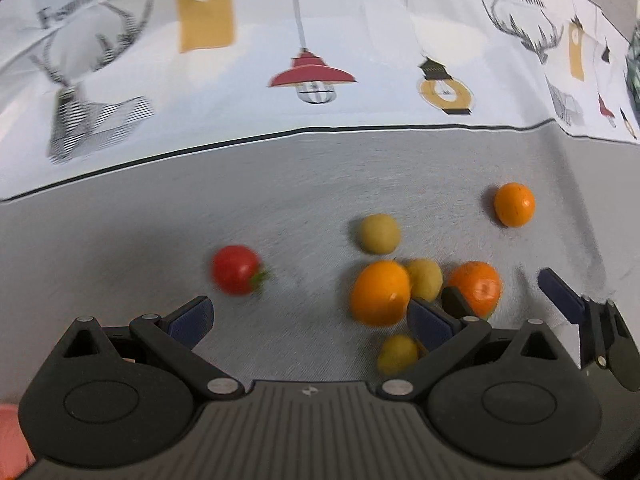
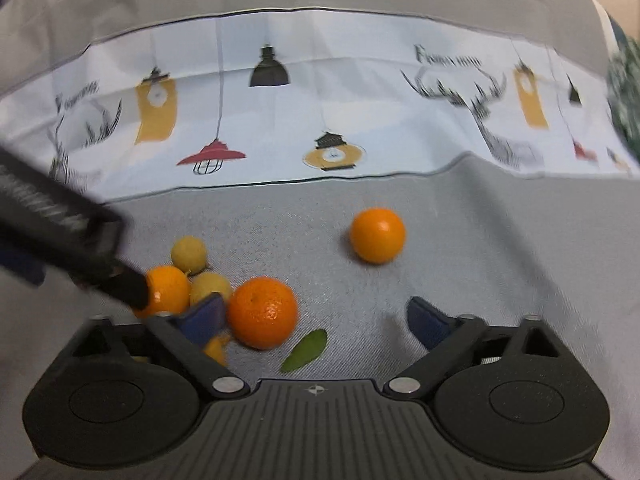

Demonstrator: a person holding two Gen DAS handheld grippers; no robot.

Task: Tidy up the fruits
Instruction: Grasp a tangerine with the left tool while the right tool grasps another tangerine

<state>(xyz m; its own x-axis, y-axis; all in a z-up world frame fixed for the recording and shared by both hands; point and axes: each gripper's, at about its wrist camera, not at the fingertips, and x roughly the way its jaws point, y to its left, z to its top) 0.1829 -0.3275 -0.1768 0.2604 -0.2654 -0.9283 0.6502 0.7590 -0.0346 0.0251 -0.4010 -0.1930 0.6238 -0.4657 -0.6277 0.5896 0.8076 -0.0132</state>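
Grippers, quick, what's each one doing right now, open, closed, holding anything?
Left gripper: open, holding nothing.
Right gripper: open, holding nothing.

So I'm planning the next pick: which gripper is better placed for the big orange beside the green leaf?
Right. The right gripper is open, with the big orange just inside its left finger. The left gripper faces bare cloth.
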